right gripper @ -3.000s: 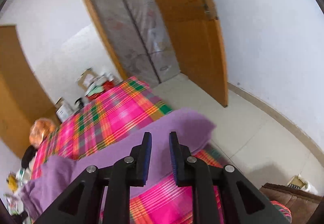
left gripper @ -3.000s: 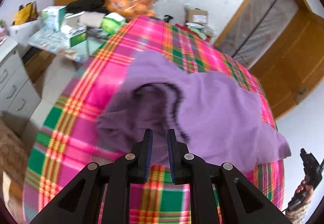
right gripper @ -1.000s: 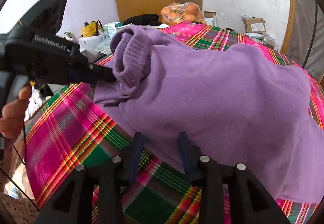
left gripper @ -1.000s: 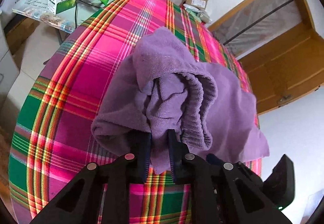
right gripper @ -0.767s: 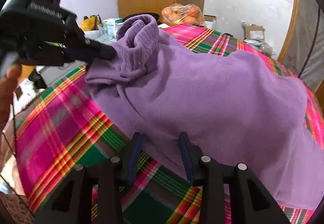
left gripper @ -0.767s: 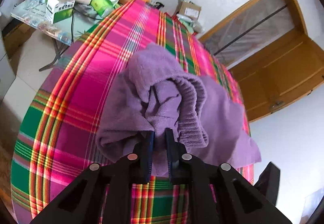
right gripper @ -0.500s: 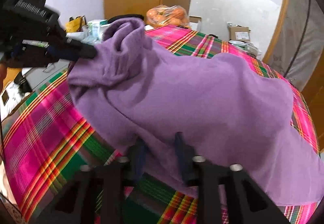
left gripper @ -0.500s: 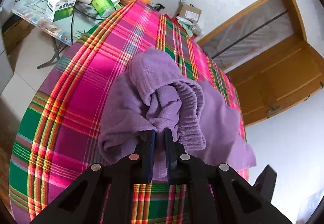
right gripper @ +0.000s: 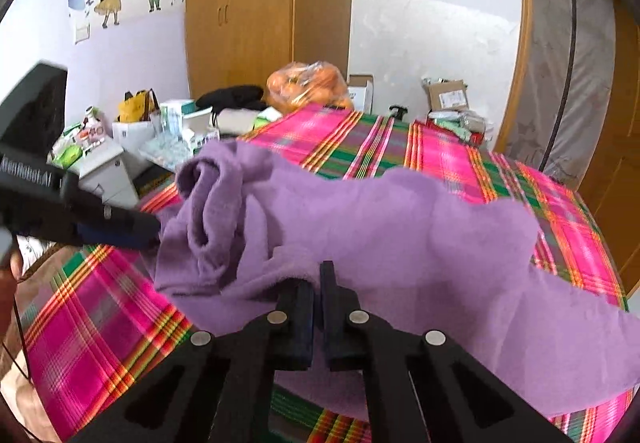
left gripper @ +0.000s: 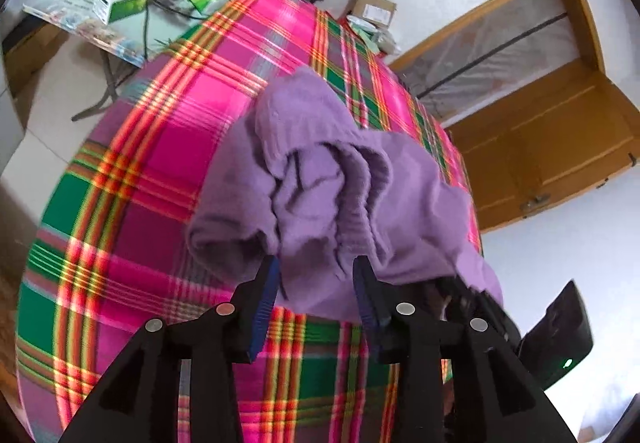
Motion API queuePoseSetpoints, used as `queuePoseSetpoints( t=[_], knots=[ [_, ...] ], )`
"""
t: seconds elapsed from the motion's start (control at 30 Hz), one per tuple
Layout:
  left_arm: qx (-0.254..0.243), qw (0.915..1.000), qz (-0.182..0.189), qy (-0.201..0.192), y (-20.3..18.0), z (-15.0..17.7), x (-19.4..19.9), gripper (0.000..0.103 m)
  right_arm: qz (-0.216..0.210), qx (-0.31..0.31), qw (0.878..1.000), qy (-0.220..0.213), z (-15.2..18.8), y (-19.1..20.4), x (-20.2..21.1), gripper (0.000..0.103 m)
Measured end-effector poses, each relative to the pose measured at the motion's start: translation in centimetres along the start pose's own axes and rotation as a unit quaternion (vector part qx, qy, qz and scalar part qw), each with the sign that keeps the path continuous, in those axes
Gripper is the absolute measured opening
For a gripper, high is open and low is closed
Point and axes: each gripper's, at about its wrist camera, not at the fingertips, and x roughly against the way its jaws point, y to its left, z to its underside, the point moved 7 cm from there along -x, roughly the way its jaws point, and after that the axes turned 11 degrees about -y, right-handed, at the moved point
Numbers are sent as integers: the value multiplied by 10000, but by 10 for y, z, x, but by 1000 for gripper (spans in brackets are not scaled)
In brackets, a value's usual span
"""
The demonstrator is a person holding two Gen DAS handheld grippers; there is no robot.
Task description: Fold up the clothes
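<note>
- The purple garment is lying bunched on the plaid counter, its ribbed hem rumpled near the front edge.
- The left tool is sitting with jaws apart, loose folds hanging between them, gripping nothing.
- The right tool is pinching the near edge of the soft, fleecy cloth.
- This looks like an early fold; next, the left tool probably needs a fresh hold before the cloth is flattened.
</note>
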Motion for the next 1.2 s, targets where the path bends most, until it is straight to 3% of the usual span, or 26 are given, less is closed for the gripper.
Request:
queuePoseSetpoints(
  t=[0.23,0.47,0.63,0.77,0.87,1.07,1.2],
  knots=[
    [-365,9983,286,354,-27,16,-10,42,167,12,9992,-372,-37,-20,10,3],
    [-735,9961,115,476,-40,21,-23,42,273,95,9981,-543,-71,-43,1,3],
    [-703,9966,-55,427,-40,10,-40,42,128,-123,9987,-473,-82,-58,-13,3],
    [-362,9963,325,707,-45,6,-59,42,166,-265,9982,-515,-89,-70,-19,3],
    [-137,9959,398,800,-47,3,-72,42,137,-378,9977,-539,-96,-78,-23,3],
    [-243,9961,419,740,-59,-7,-90,42,149,-287,9982,-498,-108,-90,-35,3],
    [-84,9983,302,494,-57,-27,-95,42,196,-131,9987,-457,-116,-95,-45,3]
  ],
)
